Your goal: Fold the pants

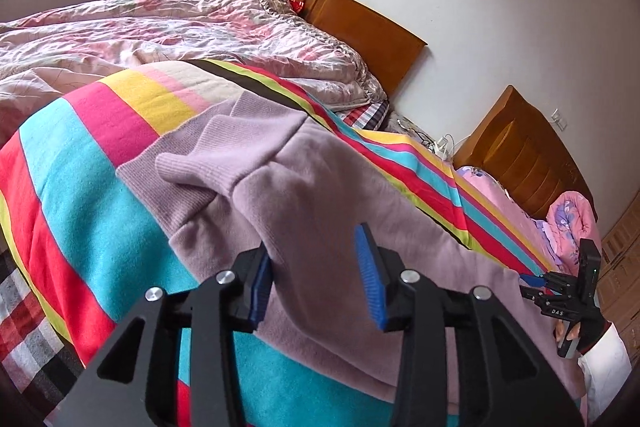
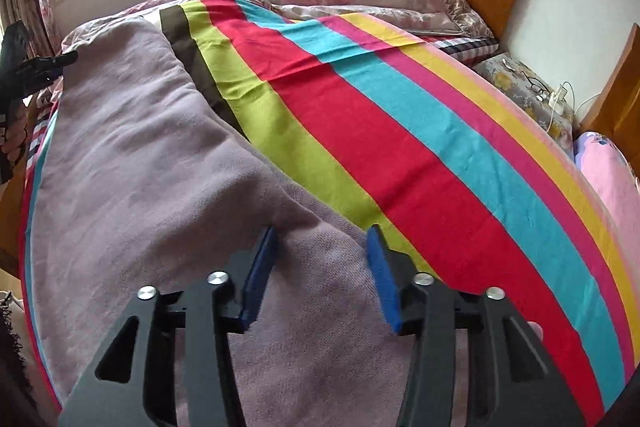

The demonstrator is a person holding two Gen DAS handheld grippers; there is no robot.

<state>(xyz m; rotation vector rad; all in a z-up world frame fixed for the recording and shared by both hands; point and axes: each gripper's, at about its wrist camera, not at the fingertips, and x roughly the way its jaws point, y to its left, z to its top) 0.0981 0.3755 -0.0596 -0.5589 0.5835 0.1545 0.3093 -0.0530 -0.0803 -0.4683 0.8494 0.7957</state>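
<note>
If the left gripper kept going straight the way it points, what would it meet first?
Most likely the lilac pants on the striped blanket: the left gripper points down at them, jaws open around a fold of the cloth. Depth is hard to judge.

The pants (image 1: 320, 195) are lilac, of soft fleecy knit with ribbed cuffs. They lie stretched lengthwise on the striped blanket (image 1: 80, 163), along its near edge. The two cuffed leg ends lie stacked at one end, the upper cuff crumpled and folded over.
</note>
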